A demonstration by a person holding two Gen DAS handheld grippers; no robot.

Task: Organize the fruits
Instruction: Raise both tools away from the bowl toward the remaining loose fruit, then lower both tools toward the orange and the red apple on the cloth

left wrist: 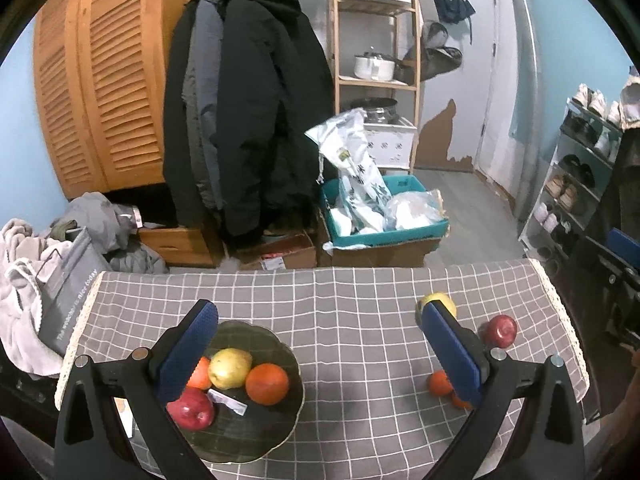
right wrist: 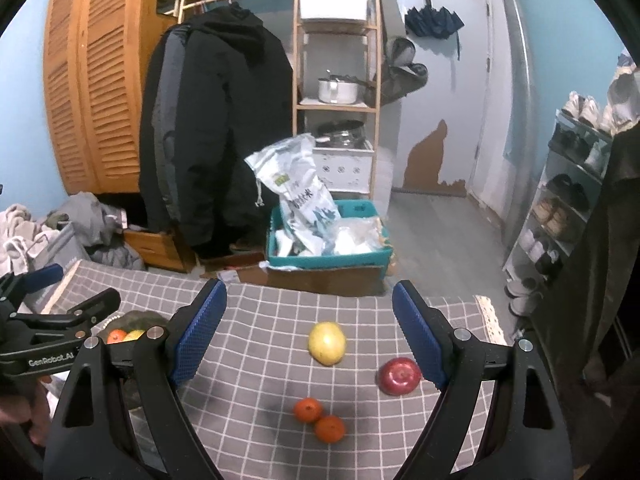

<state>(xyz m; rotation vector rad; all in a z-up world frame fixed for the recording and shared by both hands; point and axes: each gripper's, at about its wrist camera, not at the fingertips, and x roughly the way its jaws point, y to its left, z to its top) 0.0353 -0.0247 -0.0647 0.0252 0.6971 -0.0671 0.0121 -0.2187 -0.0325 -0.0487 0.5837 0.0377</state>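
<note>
A dark green plate [left wrist: 276,424] sits on the grey checked tablecloth [left wrist: 340,304] at the left. It holds a yellow pear [left wrist: 231,368], an orange [left wrist: 267,384], a red apple [left wrist: 191,409] and a second orange [left wrist: 200,374] partly hidden behind my finger. My left gripper [left wrist: 320,328] is open and empty above the plate's right side. Loose on the cloth at the right lie a yellow pear [right wrist: 327,343], a red apple [right wrist: 399,376] and two small oranges [right wrist: 308,409] [right wrist: 329,429]. My right gripper [right wrist: 308,312] is open and empty above them.
The left gripper's body [right wrist: 48,340] shows at the left of the right wrist view, over the plate [right wrist: 138,318]. Beyond the table's far edge stand a teal crate of bags [left wrist: 384,216], hanging dark coats [left wrist: 248,112], a wooden shelf [left wrist: 376,40] and a shoe rack [left wrist: 580,168].
</note>
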